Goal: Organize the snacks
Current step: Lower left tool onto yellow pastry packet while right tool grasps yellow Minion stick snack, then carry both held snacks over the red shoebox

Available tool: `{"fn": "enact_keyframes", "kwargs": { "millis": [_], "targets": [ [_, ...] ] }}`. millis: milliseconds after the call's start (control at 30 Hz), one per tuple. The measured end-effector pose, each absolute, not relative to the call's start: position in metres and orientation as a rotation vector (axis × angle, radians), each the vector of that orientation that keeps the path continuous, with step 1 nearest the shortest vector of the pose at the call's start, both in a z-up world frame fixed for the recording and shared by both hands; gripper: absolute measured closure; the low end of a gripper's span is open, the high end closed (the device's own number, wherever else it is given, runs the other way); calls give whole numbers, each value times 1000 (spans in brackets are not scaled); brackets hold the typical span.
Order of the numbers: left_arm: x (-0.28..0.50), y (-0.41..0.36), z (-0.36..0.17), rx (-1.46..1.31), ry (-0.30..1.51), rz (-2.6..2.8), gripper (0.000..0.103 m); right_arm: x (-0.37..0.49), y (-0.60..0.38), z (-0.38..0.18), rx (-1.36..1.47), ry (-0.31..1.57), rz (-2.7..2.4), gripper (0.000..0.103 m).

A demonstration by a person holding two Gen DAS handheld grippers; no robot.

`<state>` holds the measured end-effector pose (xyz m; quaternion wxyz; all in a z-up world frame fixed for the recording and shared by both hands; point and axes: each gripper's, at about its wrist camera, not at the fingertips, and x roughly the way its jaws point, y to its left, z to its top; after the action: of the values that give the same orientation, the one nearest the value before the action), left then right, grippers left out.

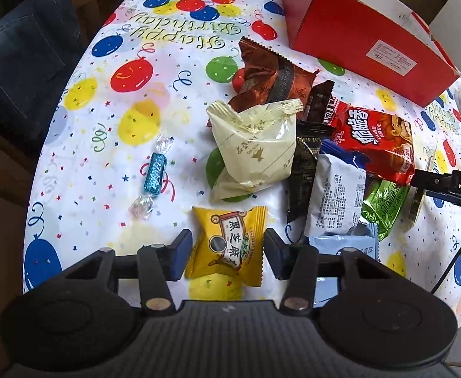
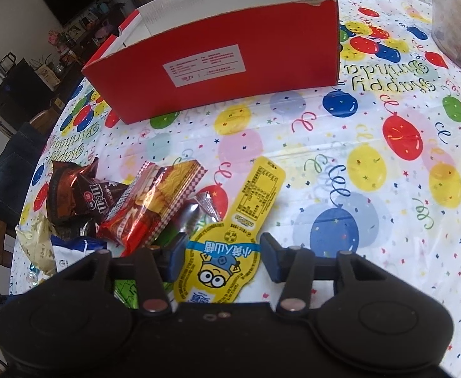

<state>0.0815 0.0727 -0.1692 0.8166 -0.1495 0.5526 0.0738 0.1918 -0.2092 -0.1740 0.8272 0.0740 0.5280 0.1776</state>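
Jaws, left gripper (image 1: 227,256): I read them as apart, one blue pad on each side of the yellow sesame-cake packet (image 1: 228,250), with a sliver of gap at both edges; not clamped. The tool points forward, low over the table, fingers level. Packet print: 黑芝麻, black on a cream scroll.

Jaws, right gripper (image 2: 219,260): apart, straddling the round end of the yellow Minions-shaped pouch (image 2: 230,242); the left pad sits just beside its edge, the right pad stands clear. Pouch lies flat, neck pointing far; blue band reads 小黄人, upside down to me, with a nutrition table on the neck.

Outward, left wrist view:
- cream pillow bag (image 1: 255,151), gold star print, just beyond the yellow packet;
- blue glitter candy (image 1: 154,174), twisted clear ends, alone to the left;
- brown foil wrapper (image 1: 271,75), far side of the pile;
- red chip bag (image 1: 378,141), right;
- white-and-blue packet (image 1: 335,195) and green foil packet (image 1: 383,209), near right.

Outward, right wrist view:
- red cardboard box (image 2: 217,72), open top, white label with small unreadable print, far centre;
- balloon tablecloth (image 2: 387,163), lettered "Happy Birthday".
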Motion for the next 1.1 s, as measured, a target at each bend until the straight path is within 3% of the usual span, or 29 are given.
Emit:
{"fn": "enact_keyframes", "kwargs": {
  "millis": [233,633,1100],
  "targets": [
    [80,83,-168,-374,1162,160,69,184,-212,-164,145,1113,358,54],
    [72,91,-160,-424,1149,161,69,170,-212,-139,103,1077,352,54],
    [80,75,-90,-343,983,102,69,173,-208,-89,8,981,395,54]
  ]
}}
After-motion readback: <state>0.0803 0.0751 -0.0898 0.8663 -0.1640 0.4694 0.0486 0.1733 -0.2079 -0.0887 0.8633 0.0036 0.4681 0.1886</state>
